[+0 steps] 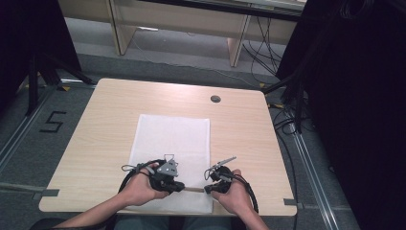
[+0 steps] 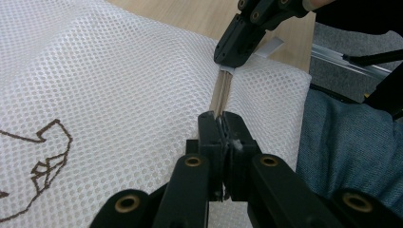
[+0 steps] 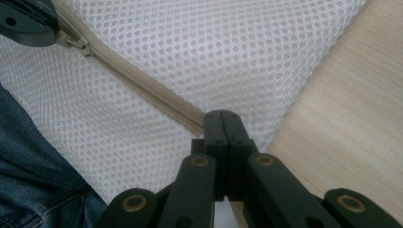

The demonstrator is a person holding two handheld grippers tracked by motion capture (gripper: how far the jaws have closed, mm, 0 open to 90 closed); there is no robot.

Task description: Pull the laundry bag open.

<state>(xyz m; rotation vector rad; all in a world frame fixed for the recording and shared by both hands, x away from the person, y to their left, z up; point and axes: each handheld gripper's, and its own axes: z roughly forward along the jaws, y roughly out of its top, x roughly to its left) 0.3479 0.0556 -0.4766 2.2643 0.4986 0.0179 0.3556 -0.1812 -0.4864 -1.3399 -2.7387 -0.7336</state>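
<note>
A white mesh bag [image 1: 172, 139] lies flat on the wooden table [image 1: 95, 129], and its beige zipper [image 1: 194, 189] runs along the near edge. My left gripper [image 1: 181, 187] is shut on the zipper at its slider [image 3: 78, 45]. My right gripper [image 1: 207, 189] faces it and is shut on the zipper's other end. In the left gripper view the jaws [image 2: 220, 118] pinch the zipper tape [image 2: 222, 90], and the right gripper [image 2: 228, 59] clamps it farther off. In the right gripper view the shut jaws [image 3: 221, 116] hold the tape [image 3: 142, 88] where it meets the bag's corner.
A round cable hole [image 1: 215, 99] sits at the table's far right. The bag's near edge hangs over the table front above the person's jeans [image 2: 351, 142]. A brown print [image 2: 47, 152] marks the mesh. Black drapes stand at both sides, and cables lie on the floor to the right.
</note>
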